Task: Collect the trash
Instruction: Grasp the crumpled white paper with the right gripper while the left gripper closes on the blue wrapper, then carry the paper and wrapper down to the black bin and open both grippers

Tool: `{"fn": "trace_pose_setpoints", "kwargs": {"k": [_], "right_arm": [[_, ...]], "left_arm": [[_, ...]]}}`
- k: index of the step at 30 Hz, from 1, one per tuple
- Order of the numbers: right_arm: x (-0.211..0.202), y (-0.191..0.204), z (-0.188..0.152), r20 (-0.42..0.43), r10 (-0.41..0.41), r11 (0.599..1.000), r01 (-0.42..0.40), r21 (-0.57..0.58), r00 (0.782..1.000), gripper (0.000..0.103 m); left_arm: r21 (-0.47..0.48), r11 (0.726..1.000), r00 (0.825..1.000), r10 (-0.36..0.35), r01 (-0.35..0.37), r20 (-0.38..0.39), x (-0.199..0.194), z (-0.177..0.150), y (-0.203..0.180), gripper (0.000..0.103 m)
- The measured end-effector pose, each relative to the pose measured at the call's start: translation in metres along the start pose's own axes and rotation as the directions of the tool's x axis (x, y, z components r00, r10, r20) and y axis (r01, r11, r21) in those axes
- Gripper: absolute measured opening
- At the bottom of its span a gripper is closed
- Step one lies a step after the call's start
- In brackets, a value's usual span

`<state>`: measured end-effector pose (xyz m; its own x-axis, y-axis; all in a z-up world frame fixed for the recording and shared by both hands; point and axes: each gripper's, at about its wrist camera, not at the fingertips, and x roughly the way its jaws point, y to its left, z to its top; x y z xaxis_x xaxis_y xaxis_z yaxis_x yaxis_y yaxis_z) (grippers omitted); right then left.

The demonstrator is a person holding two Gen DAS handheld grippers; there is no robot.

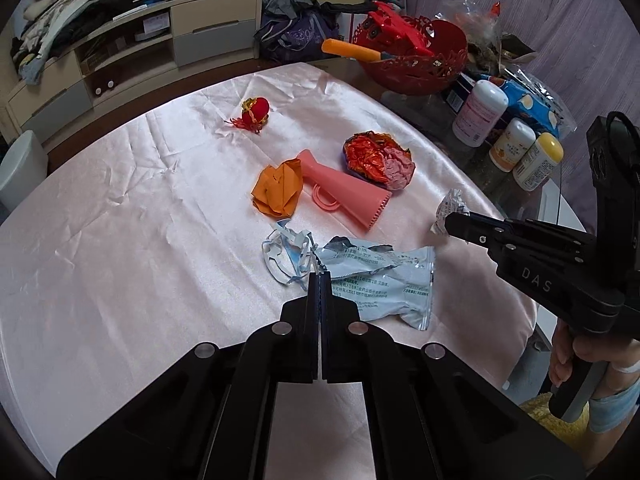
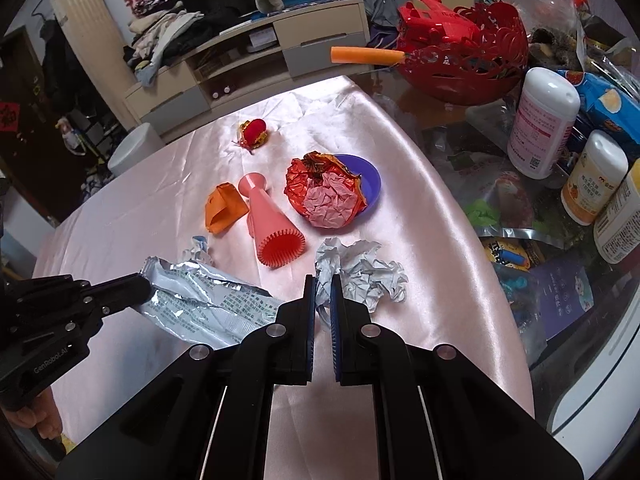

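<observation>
Pink satin tablecloth [image 1: 120, 208] spread across the table, litter scattered over its middle. Left gripper [image 1: 320, 280] pressed tight together, pinching the torn edge of a pale blue foil wrapper [image 1: 384, 276], which lies crumpled on the cloth just ahead of the fingertips; in the right wrist view the same wrapper [image 2: 200, 300] shows silver inside, the left gripper [image 2: 140, 286] clamped on its near end. Right gripper [image 2: 323, 284] nearly closed, nipping a crumpled white paper ball [image 2: 360, 272] at its left edge; seen from the left wrist camera, that right gripper [image 1: 450, 220] holding the paper ball [image 1: 452, 208] near the right edge of the cloth. Just beyond the wrapper, a tangle of blue and white shredded scraps [image 1: 286, 256]. Further back, a pink plastic cone [image 1: 344, 188] lying on its side, ribbed mouth toward the cameras, with a folded orange paper [image 1: 278, 190] touching its left flank. To the right of the cone, a purple bowl [image 2: 368, 184] already piled with crumpled red-orange foil [image 2: 316, 176] and a wad of pink paper [image 2: 332, 204]. Well apart at the far side of the cloth, a small red and gold ornament [image 1: 254, 110]. Off the cloth on the right, a red lattice basket [image 1: 420, 68], and three white bottles [image 1: 478, 114] standing close together on the glass tabletop [image 2: 460, 148].
</observation>
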<state>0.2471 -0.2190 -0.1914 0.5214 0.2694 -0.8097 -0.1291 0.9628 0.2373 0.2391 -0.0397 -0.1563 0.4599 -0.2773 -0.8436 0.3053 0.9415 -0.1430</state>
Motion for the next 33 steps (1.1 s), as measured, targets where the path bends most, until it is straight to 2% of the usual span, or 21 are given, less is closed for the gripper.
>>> {"fn": "trace_pose_setpoints", "kwargs": {"k": [8, 17, 24, 33], "right_arm": [[-0.056, 0.010, -0.017, 0.054, -0.013, 1.000, 0.014, -0.016, 0.998, 0.008], [-0.111, 0.022, -0.076, 0.062, -0.027, 1.000, 0.028, -0.014, 0.998, 0.008], [-0.132, 0.024, -0.138, 0.012, -0.015, 1.000, 0.015, 0.003, 1.000, 0.008], [-0.135, 0.019, -0.202, -0.066, 0.017, 0.999, -0.014, 0.036, 0.998, 0.009]], "left_arm": [[0.015, 1.000, 0.997, 0.003, -0.004, 0.074, -0.062, -0.020, -0.017, 0.000], [0.010, 1.000, 0.997, -0.008, 0.007, 0.082, -0.113, -0.077, -0.037, 0.000], [0.018, 1.000, 0.999, 0.005, -0.006, 0.049, -0.130, -0.132, -0.053, 0.000], [0.024, 1.000, 1.000, 0.004, -0.004, -0.015, -0.124, -0.196, -0.066, 0.000]]}}
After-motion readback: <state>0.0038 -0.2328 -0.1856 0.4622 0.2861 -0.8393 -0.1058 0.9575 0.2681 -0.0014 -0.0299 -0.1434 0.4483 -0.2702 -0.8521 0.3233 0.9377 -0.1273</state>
